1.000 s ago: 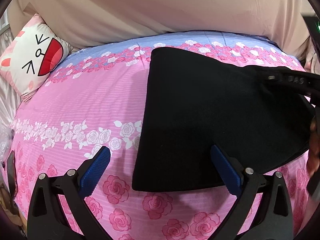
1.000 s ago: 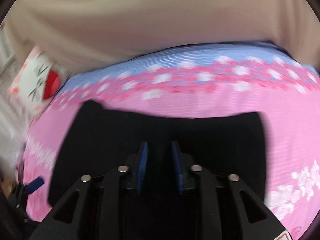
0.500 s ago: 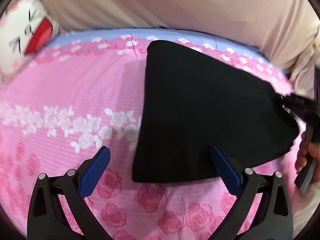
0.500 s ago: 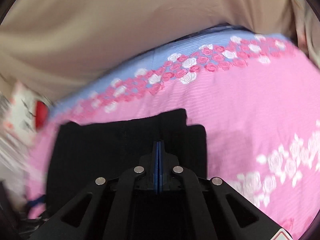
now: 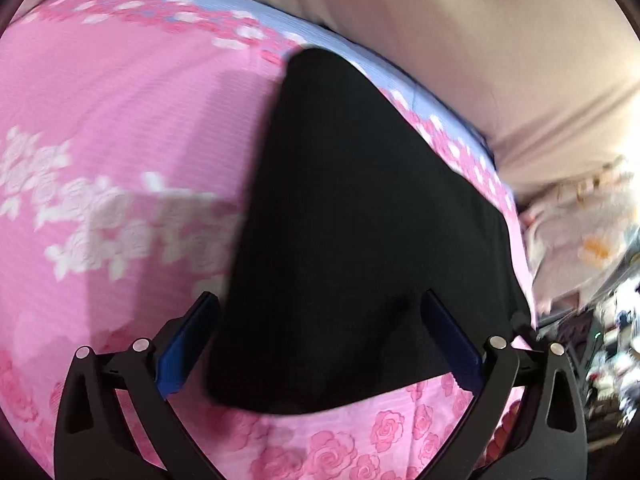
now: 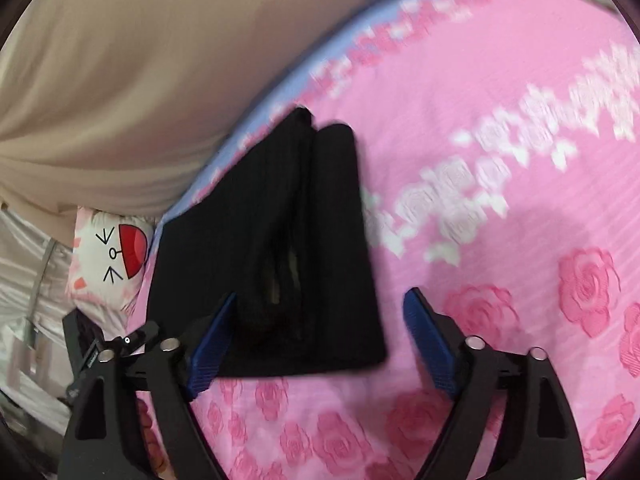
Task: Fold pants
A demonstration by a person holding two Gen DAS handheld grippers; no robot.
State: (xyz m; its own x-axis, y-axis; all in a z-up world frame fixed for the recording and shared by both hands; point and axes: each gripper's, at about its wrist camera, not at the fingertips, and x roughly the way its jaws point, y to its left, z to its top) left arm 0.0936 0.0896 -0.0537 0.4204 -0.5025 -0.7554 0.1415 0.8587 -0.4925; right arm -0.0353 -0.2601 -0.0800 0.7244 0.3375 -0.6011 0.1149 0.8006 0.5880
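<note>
Your black pants [image 5: 352, 240] lie folded flat on the pink bed [image 5: 120, 120], long axis running away from you toward the beige headboard [image 5: 460, 20]. Your right tool [image 6: 320, 332] has just been opening, gripping nothing; the left tool [image 5: 320, 336] has just been narrowing, jaws wide, empty.

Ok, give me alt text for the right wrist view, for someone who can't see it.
Folded black pants lie on a pink rose-print bedspread, their layered edges facing the camera. The right gripper is open just above their near edge, its jaws having just been opening, nothing pinched. A cartoon-face pillow sits at the left.
</note>
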